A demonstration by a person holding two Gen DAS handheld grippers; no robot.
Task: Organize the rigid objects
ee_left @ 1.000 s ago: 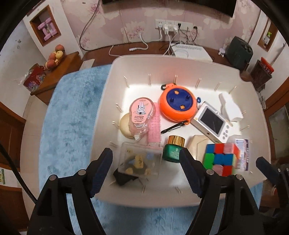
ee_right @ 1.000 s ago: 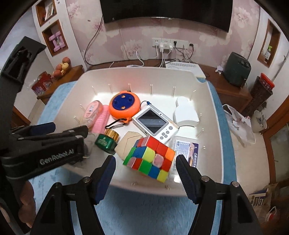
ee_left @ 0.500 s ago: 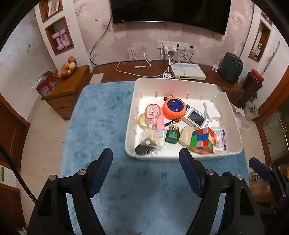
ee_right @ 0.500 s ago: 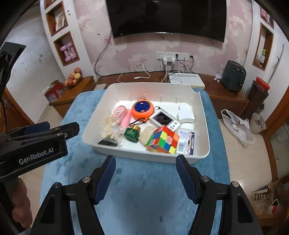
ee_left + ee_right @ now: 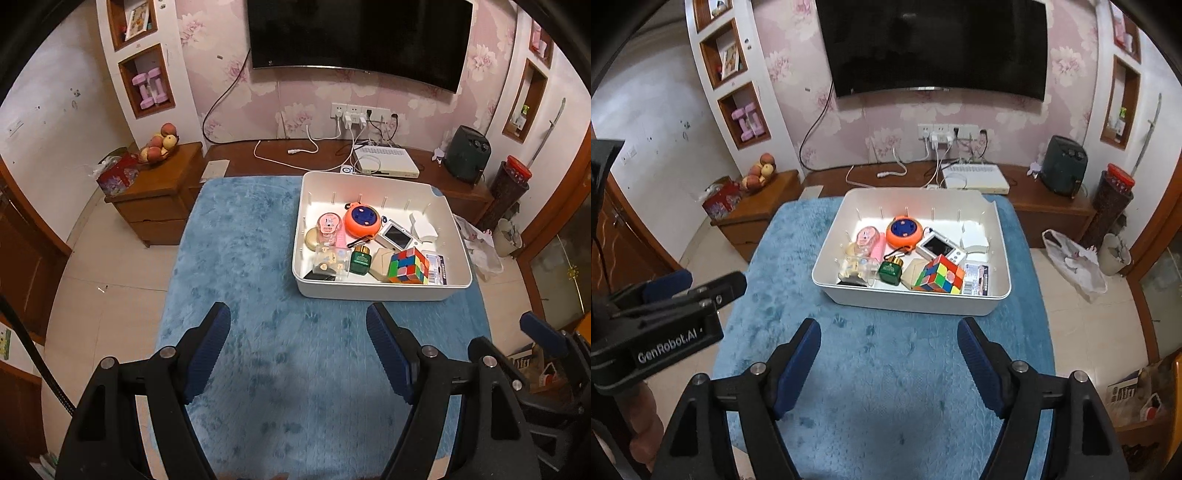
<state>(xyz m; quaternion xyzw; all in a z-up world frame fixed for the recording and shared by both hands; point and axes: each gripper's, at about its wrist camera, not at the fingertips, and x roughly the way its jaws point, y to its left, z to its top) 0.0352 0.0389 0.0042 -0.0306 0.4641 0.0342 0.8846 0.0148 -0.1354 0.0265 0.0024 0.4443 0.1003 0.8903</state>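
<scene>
A white bin (image 5: 373, 290) (image 5: 908, 304) stands on a blue plush cloth (image 5: 236, 251) (image 5: 886, 369). It holds several items: a colour cube (image 5: 408, 266) (image 5: 940, 275), an orange round reel (image 5: 362, 220) (image 5: 903, 232), a green bottle (image 5: 360, 260) (image 5: 891, 271), a white handheld device (image 5: 395, 235) (image 5: 940, 248) and a pink case (image 5: 328, 229). My left gripper (image 5: 298, 328) is open and empty, well in front of the bin. My right gripper (image 5: 888, 339) is open and empty, also in front of it. The left gripper's body shows at the right wrist view's left edge.
A wooden side cabinet (image 5: 159, 192) with a fruit bowl (image 5: 159, 146) stands left of the cloth. A low bench (image 5: 332, 155) with cables and a white box runs behind the bin. A TV (image 5: 934, 48) hangs on the wall. Bags lie on the floor at right (image 5: 1075, 266).
Both grippers have pulled back and up from over the bin. The bin now looks small and far, and the whole cloth and room show. Both jaws stayed open.
</scene>
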